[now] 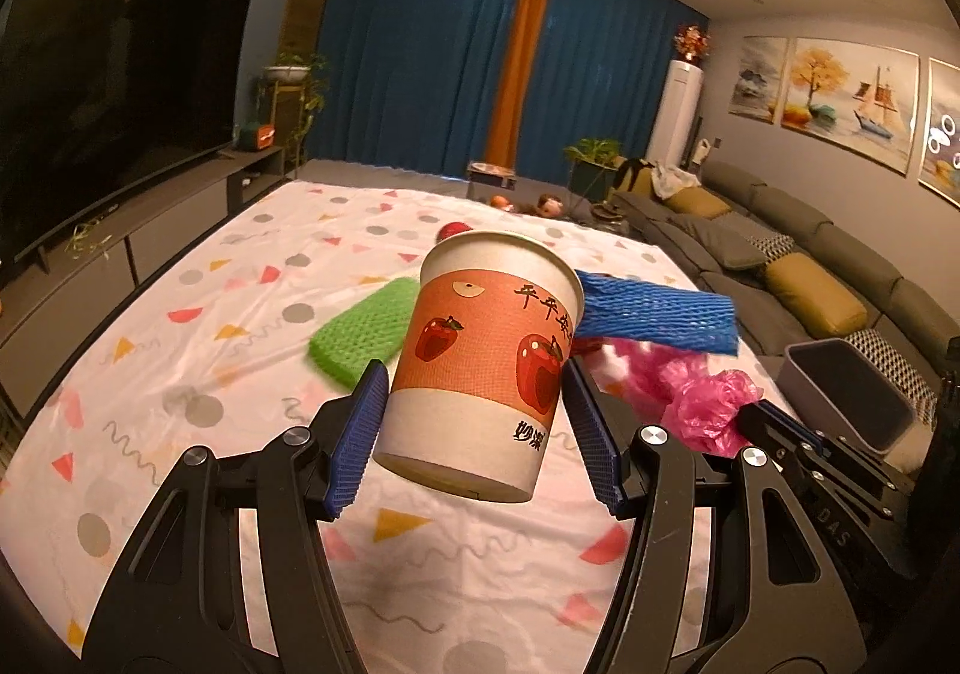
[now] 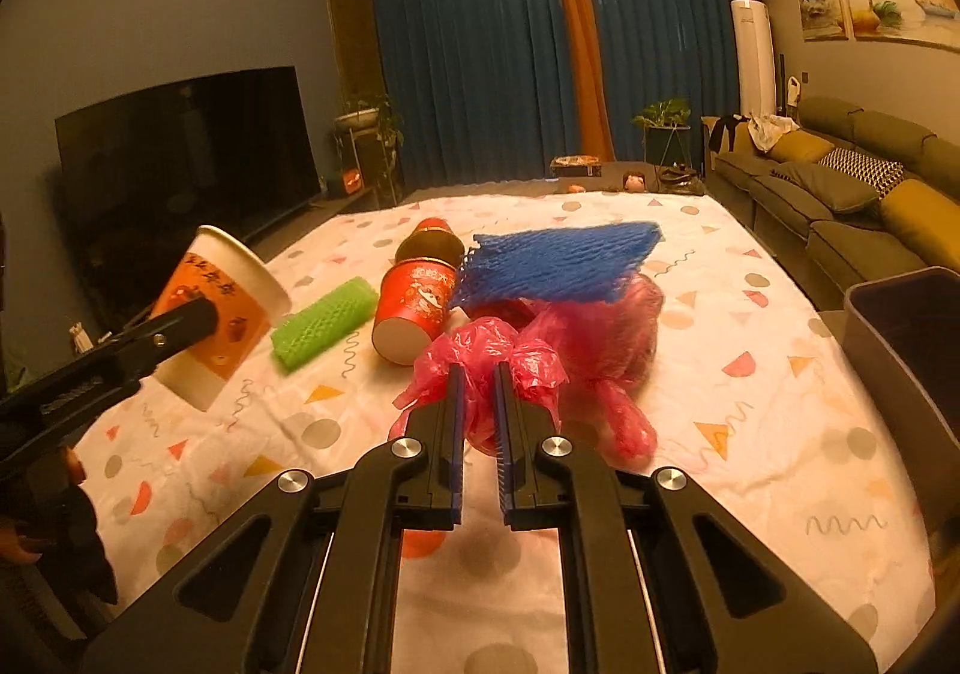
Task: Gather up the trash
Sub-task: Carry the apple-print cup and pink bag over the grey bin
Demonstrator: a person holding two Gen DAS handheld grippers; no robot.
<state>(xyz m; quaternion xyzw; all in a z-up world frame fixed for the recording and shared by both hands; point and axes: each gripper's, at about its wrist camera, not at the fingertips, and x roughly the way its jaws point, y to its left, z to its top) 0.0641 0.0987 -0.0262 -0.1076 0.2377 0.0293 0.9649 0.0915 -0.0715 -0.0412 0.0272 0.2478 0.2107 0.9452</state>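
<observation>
My left gripper [image 1: 474, 404] is shut on a white paper cup with an orange apple band [image 1: 486, 362] and holds it tilted above the patterned tablecloth [image 1: 180, 374]; the cup also shows at the left of the right wrist view [image 2: 219, 308]. My right gripper [image 2: 478, 392] is shut on a crumpled pink plastic bag [image 2: 540, 356], which also shows in the left wrist view [image 1: 690, 392]. A blue foam net [image 2: 558, 260] lies on the bag. A green foam net [image 2: 324, 323] and a red paper cup [image 2: 414, 308] on its side lie on the cloth.
A grey bin [image 2: 912, 350] stands at the table's right edge, also in the left wrist view [image 1: 852, 392]. A dark bottle-like object [image 2: 429, 242] lies behind the red cup. A sofa [image 2: 840, 194] runs along the right, a TV [image 2: 186, 158] on the left.
</observation>
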